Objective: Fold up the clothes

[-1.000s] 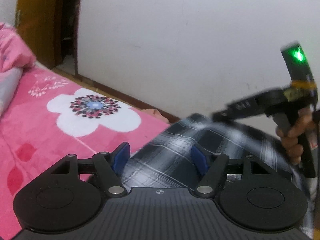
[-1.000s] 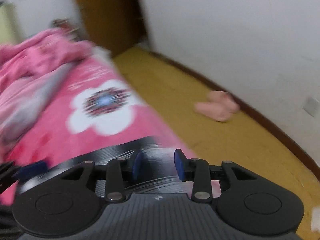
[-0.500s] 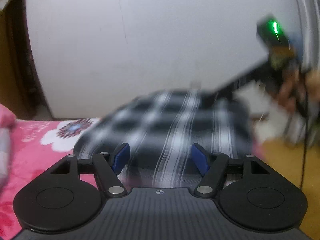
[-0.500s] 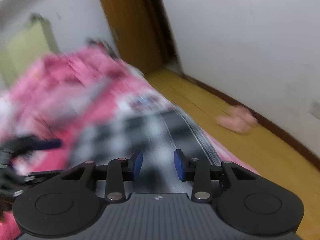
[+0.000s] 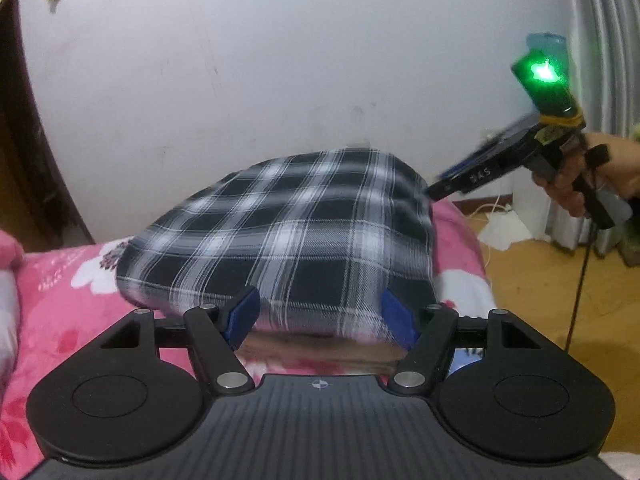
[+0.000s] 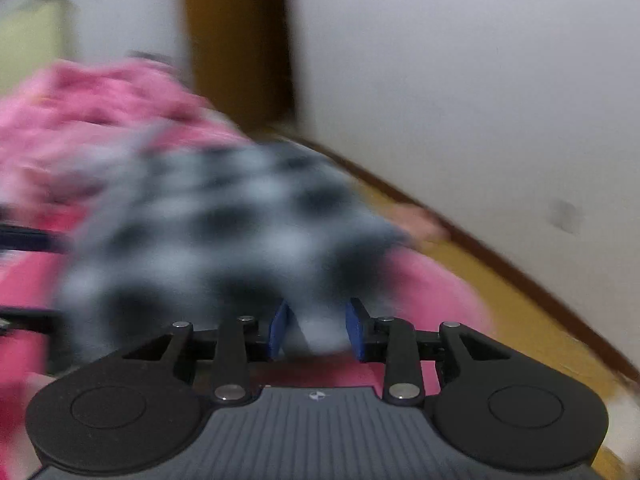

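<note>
Right gripper (image 5: 434, 190), lettered perhaps "SVG", is pinching the plaid cloth (image 5: 296, 232); left gripper (image 5: 320, 316) is holding its hem over the bed (image 5: 60, 280).

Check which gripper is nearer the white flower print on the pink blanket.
Left. The left gripper is at the near edge of the plaid garment, with the flower print just to its left; the right gripper is at the garment's far corner, across the cloth.

Black-white plaid garment (image 5: 296, 224), pink floral blanket (image 5: 60, 280)
</note>
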### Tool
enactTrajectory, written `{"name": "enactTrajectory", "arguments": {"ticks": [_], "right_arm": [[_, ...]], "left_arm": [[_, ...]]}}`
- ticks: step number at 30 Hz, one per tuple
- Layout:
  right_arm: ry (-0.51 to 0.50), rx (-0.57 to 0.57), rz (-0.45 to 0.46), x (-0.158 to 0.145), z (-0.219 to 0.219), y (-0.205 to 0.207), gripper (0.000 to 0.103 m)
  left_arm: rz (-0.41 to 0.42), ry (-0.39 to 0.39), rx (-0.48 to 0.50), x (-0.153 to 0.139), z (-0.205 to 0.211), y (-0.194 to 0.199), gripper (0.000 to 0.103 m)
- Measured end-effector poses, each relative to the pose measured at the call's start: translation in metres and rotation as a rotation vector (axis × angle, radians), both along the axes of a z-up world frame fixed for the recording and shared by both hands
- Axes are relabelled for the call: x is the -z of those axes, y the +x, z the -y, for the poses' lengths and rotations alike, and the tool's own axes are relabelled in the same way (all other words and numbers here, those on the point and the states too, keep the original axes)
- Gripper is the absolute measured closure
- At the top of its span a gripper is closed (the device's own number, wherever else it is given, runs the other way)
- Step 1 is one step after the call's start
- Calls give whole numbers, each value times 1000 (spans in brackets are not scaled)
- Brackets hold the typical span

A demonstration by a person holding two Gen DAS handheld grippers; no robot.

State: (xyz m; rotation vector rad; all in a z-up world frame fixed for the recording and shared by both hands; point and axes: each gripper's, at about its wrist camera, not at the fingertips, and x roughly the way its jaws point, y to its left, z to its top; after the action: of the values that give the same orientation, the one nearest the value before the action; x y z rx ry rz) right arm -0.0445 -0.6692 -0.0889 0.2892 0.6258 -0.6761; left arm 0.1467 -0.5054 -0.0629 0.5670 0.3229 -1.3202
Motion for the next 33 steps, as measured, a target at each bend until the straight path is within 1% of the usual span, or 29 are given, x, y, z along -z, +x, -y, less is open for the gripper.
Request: {"name": "enactTrajectory", "arguments": {"ticks": [1,3,5,7,9,10,11,12,13,15,16,17,19,21,24,26,27,28,30,31,33], "right_arm": [[12,66,3,1,7,-10,68],[64,93,98,-7,15,-29,68],[43,62,156,-19,8,-29,68],[26,11,201,-29,7,-32,68],[62,-50,252,-34,10,-19,69],[85,-59,254,-32,15,-11,69],[98,-25,217,-26,25,-3,69],[96,28,180,-20,35,1,68],[101,89,174,-15,47,-1,68],[110,250,172,-14,64,-17,70],[112,292,195,-16,68,-26,70],[116,280,239,-21,65,-33,70],[116,217,303,-31,52,-39,70],[88,105,318,-41,30,-32,70],[71,-99,333,-56,-15,-3,69],[53,-249,324,-65,-40,21,69],[40,-324,308,-68,-52,34,69],[17,-359,279,-72,-61,48,69],[-47,-354,197,-78,-76,77,69],[-62,-357,166,-80,-81,88,68],[-58,-422,96,-76,-94,109,67]], "left_arm": [[2,-2,1,-2,-3,2,35],[-1,-4,1,-5,-7,4,34],[-9,-8,-9,-5,-8,4,34],[-21,-17,-22,-9,-10,-9,34],[-42,-29,-30,-9,-9,-16,34],[-48,-30,-27,-7,-7,-19,34],[-44,-29,-29,-7,-9,-22,34],[-40,-27,-30,-7,-10,-25,34],[-37,-26,-32,-7,-12,-27,34],[-44,-31,-40,-8,-19,-27,34],[-48,-38,-46,-8,-22,-27,34],[-56,-48,-53,-9,-25,-25,34],[-78,-63,-62,-10,-29,-23,34],[-101,-67,-84,-8,-32,-23,34],[-142,-67,-126,-3,-38,-22,34],[-171,-61,-163,2,-44,-21,34],[-177,-52,-188,4,-46,-19,34],[-184,-45,-213,6,-49,-17,34],[-221,-54,-255,7,-59,-5,34],[-239,-59,-276,8,-63,1,34],[-275,-68,-318,9,-72,14,34]]}}
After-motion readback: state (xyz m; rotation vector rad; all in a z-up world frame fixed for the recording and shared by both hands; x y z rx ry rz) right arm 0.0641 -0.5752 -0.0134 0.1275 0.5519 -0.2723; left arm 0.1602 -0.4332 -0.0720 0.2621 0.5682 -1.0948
